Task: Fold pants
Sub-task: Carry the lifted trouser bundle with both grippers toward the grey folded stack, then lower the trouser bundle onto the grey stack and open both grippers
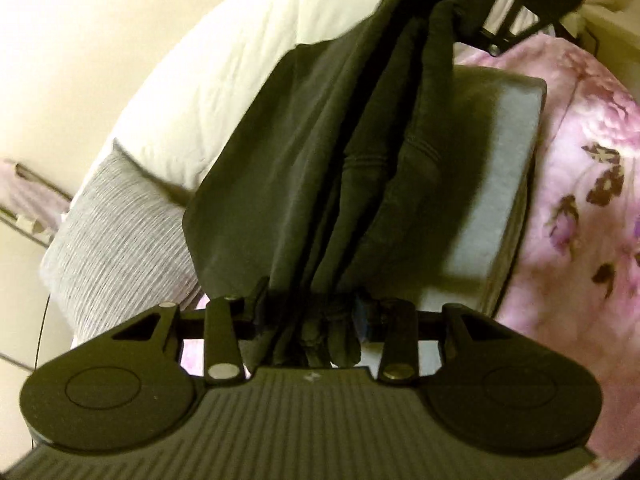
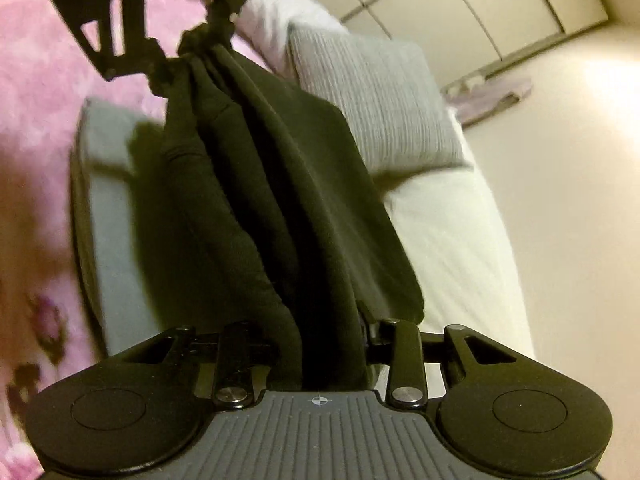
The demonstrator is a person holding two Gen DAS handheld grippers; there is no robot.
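Left wrist view: mounted just behind the left gripper (image 1: 316, 320), looking forward and down along its fingers, very near the bunched dark pants (image 1: 320, 152) pinched at its tips. Faces the right gripper (image 1: 452, 8) at the far end of the cloth, top of frame.

Right wrist view: mounted just behind the right gripper (image 2: 320, 340), aimed forward and down the same stretch of pants (image 2: 272, 184), toward the left gripper (image 2: 188, 52) at the top. Blurred at the left edge.

Shared by both, from opposite ends: pants, grey pad (image 1: 492, 168) (image 2: 108, 208) beneath, striped grey pillow (image 1: 120, 232) (image 2: 376, 100), pink floral bedding (image 1: 580, 160) (image 2: 32, 80).
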